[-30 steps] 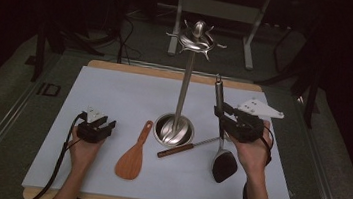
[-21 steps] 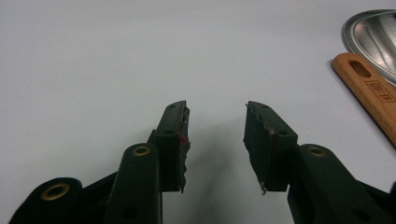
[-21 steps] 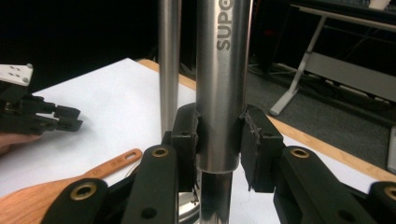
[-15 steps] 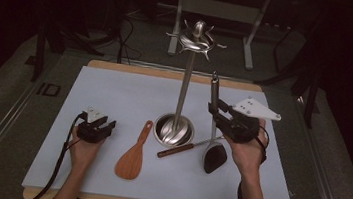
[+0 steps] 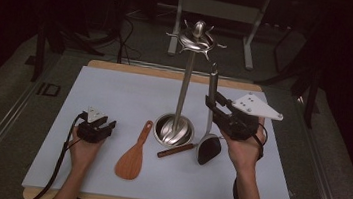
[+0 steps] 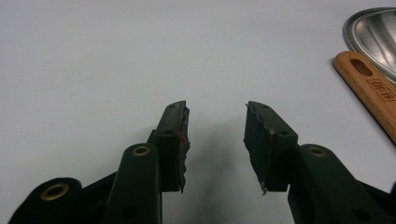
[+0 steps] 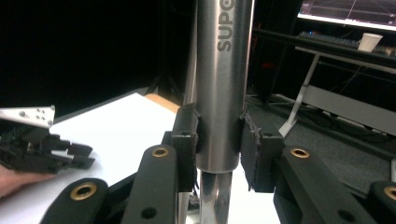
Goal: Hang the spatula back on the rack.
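A steel-handled utensil [image 5: 211,91] with a black head [image 5: 208,150] stands upright in my right gripper [image 5: 211,107], which is shut on its handle [image 7: 224,84]. Its head hangs low over the white mat, just right of the rack's round base [image 5: 173,130]. The steel rack's pole [image 5: 184,90] rises to a ring of hooks [image 5: 197,37], left of the handle's top end. My left gripper [image 5: 102,126] rests on the mat at the left, open and with nothing between its fingers [image 6: 215,135]. The right gripper view also shows it at the left edge [image 7: 42,147].
A wooden rice paddle [image 5: 132,157] lies on the mat between the two grippers, its handle end [image 6: 369,91] by the rack's base [image 6: 373,32]. A brown-handled tool [image 5: 174,150] lies in front of the base. The white mat [image 5: 115,92] covers a wooden table.
My right gripper has risen and moved left toward the rack with the utensil, whose black head has swung in beside the base. The left gripper has stayed where it was.
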Demonstrator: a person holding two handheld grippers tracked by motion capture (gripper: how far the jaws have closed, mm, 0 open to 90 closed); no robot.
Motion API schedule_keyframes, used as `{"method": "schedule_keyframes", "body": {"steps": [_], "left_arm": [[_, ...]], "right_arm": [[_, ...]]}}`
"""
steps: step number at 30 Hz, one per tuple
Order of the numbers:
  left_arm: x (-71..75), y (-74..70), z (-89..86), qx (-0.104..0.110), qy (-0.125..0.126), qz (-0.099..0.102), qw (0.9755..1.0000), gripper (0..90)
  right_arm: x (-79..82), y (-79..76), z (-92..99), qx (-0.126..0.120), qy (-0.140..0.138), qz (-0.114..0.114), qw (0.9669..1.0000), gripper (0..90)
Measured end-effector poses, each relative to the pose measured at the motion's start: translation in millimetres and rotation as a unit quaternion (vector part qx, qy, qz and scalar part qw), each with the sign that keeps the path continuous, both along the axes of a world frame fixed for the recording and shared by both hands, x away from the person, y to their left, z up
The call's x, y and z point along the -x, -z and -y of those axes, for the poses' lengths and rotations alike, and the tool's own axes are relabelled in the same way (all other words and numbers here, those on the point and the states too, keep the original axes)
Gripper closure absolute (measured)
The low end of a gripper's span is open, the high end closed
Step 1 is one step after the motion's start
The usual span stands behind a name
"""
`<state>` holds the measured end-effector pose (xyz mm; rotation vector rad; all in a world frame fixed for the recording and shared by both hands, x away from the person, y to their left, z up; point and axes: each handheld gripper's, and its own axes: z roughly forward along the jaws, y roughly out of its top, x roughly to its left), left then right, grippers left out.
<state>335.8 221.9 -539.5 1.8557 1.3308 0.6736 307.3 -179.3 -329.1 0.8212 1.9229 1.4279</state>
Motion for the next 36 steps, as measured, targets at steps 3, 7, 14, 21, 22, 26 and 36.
{"method": "schedule_keyframes", "body": {"steps": [3,7,14,21,22,26,36], "left_arm": [[0.0,-0.1,0.0,0.000,0.000,0.000,1.0000,59.8],[0.0,0.0,0.0,0.001,0.000,0.000,1.0000,59.8],[0.0,0.0,0.0,0.000,0.000,0.000,1.0000,59.7],[-0.1,0.0,-0.1,0.001,0.000,0.000,1.0000,59.7],[-0.1,0.1,0.0,0.002,-0.001,0.000,1.0000,59.7],[-0.2,0.1,-0.1,0.002,-0.001,0.000,1.0000,59.6],[-0.1,0.1,0.0,0.002,-0.001,0.000,1.0000,59.6]], "right_arm": [[1.9,-3.3,-2.2,-0.005,-0.001,0.006,1.0000,69.4],[3.2,-6.3,-5.4,-0.011,-0.005,0.011,0.9999,69.4],[2.3,-10.7,-12.8,-0.016,-0.002,0.013,0.9998,69.4],[-2.1,-10.5,-20.3,-0.018,0.000,0.009,0.9998,69.3],[-2.9,-10.0,-21.1,-0.019,0.002,0.010,0.9998,69.3],[-6.1,-8.0,-22.6,-0.022,0.006,0.008,0.9997,69.3],[-8.9,-2.9,-25.9,-0.027,0.011,0.006,0.9996,69.2]]}}
